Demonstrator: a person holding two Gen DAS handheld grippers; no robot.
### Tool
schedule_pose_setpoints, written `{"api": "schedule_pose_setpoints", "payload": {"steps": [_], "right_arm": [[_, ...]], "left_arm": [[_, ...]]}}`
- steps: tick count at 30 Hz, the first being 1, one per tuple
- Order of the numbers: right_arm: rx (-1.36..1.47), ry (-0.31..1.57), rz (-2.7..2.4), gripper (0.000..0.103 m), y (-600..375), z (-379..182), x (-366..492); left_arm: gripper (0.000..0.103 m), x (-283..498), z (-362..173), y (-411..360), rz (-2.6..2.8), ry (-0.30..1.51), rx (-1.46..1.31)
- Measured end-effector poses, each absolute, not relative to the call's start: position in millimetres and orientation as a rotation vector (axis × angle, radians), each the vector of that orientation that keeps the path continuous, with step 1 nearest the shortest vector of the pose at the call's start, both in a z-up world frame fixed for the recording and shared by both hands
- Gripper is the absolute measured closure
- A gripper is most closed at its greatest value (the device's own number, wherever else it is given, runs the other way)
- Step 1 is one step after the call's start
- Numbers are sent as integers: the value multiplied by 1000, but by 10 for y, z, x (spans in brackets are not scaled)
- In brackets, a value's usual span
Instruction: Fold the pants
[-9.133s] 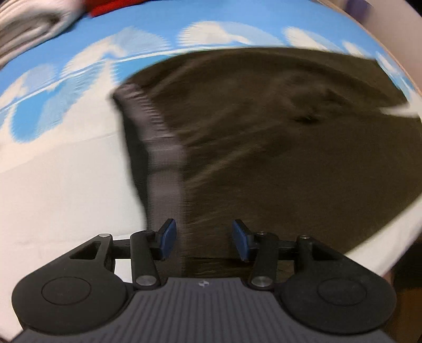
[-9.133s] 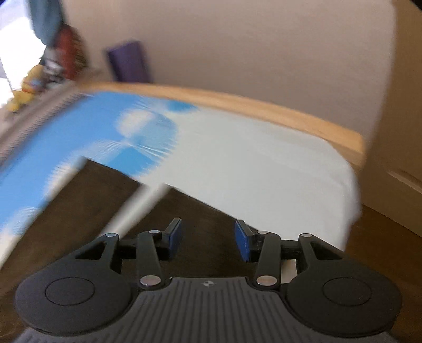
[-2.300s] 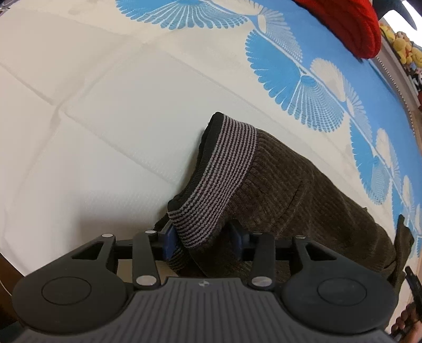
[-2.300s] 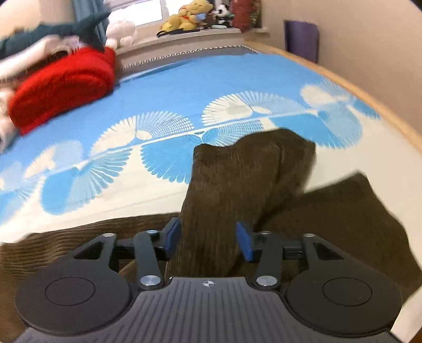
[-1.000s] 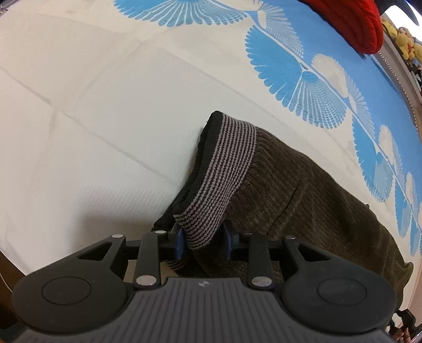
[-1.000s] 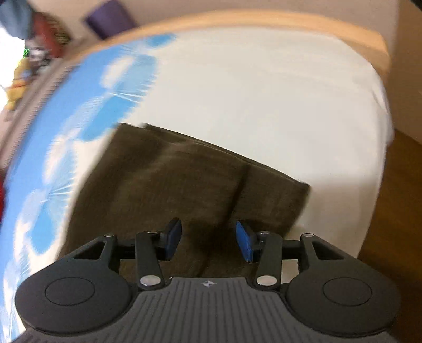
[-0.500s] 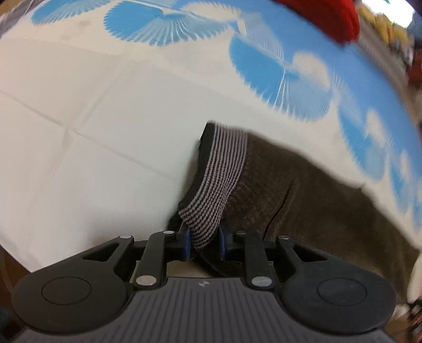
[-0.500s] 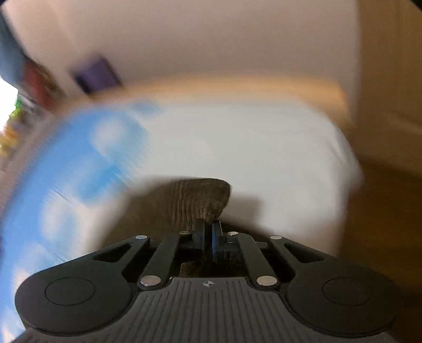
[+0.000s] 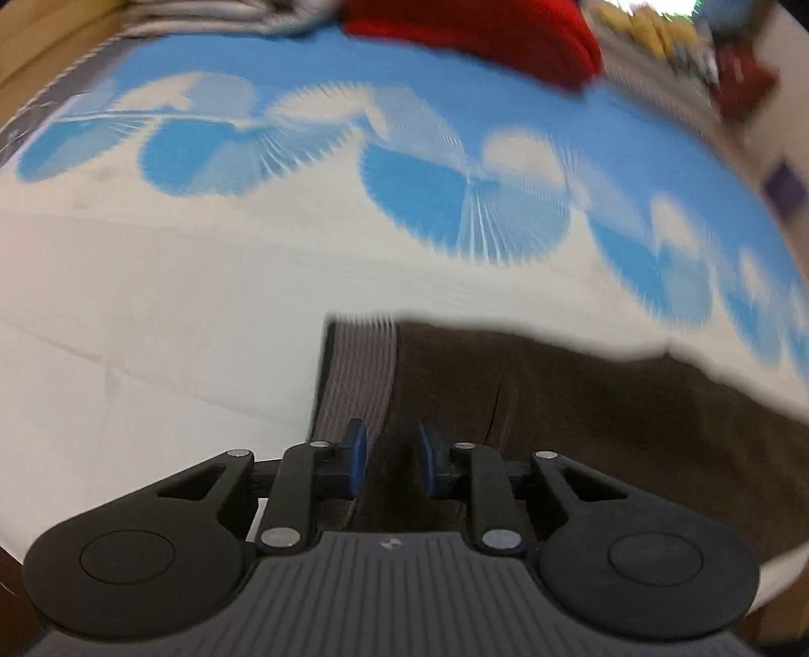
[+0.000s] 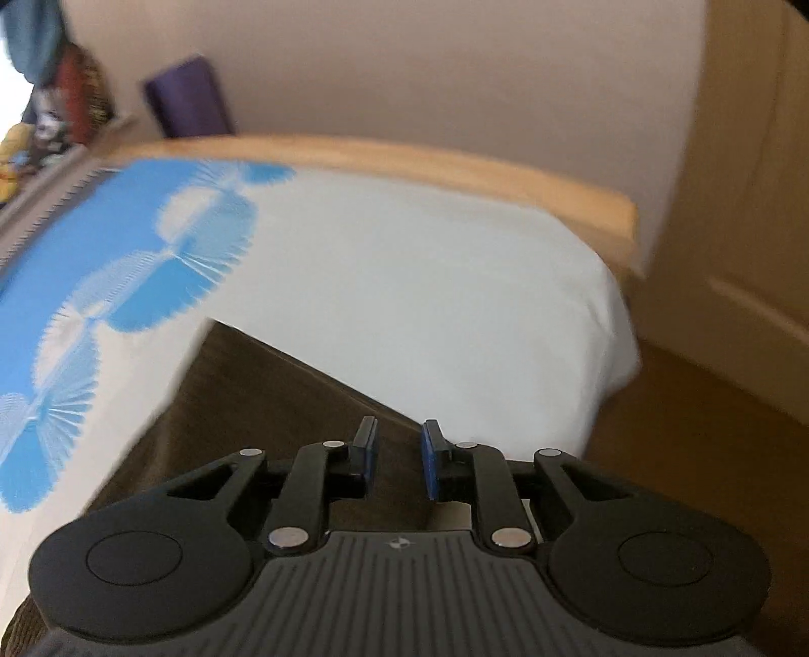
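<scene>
Dark brown corduroy pants (image 9: pixel 581 404) lie flat on the bed, with a grey striped waistband (image 9: pixel 361 369) at their left end. My left gripper (image 9: pixel 389 457) is partly open just above the waistband's near corner, and nothing is pinched between its blue pads. In the right wrist view the other end of the pants (image 10: pixel 263 399) lies flat near the bed's corner. My right gripper (image 10: pixel 397 455) is partly open over the pants' edge and holds nothing.
The bed sheet (image 9: pixel 202 283) is white with blue fan prints. A red blanket (image 9: pixel 470 30) and folded grey cloth (image 9: pixel 212 12) lie at the far side. A wooden bed frame (image 10: pixel 455 161), a wall and the wooden floor (image 10: pixel 708 444) are to the right.
Both grippers were shut on the pants half a second ago and have let go. The waistband and the leg end now lie flat on the bed.
</scene>
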State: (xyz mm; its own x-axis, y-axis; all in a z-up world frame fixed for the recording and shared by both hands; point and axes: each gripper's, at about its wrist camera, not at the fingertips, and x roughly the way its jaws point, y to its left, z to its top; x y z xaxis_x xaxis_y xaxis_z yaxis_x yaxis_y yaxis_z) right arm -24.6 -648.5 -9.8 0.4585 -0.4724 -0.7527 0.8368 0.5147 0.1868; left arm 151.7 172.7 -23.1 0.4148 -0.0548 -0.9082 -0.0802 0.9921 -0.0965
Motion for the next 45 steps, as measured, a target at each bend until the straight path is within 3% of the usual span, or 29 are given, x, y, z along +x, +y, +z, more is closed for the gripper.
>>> {"api": "schedule_pose_setpoints", "payload": {"steps": [2, 3, 5, 11, 14, 17, 24, 27, 28, 35, 41, 45], "right_arm": [[595, 703, -798, 75, -6440, -101, -159], [612, 716, -756, 66, -6445, -132, -111], [669, 788, -645, 55, -6452, -272, 1], [596, 981, -557, 55, -6395, -563, 188], [577, 1050, -579, 55, -6425, -669, 149], [552, 1015, -615, 56, -6394, -582, 153], [500, 787, -559, 56, -6164, -302, 377], [477, 754, -522, 56, -6065, -336, 586], [465, 740, -514, 56, -6024, -372, 655], [461, 839, -533, 56, -5954, -740, 1054], [431, 825, -584, 57, -5998, -806, 1152], [480, 797, -592, 62, -6099, -787, 1070]], "left_arm": [[89, 1583, -545, 1693, 84, 1282, -27], [84, 1596, -668, 1709, 121, 1337, 12], [83, 1606, -619, 1681, 124, 1323, 29], [83, 1727, -222, 1437, 42, 1104, 25], [83, 1966, -283, 1370, 26, 1099, 49], [80, 2158, -727, 1491, 91, 1262, 111], [80, 2111, -401, 1407, 31, 1106, 54], [81, 2242, -674, 1447, 62, 1198, 80], [75, 2289, -771, 1454, 86, 1234, 111], [75, 2236, -517, 1327, 63, 1130, 80], [74, 2325, -821, 1156, 77, 1241, 214], [75, 2230, -559, 916, 43, 1099, 240]]}}
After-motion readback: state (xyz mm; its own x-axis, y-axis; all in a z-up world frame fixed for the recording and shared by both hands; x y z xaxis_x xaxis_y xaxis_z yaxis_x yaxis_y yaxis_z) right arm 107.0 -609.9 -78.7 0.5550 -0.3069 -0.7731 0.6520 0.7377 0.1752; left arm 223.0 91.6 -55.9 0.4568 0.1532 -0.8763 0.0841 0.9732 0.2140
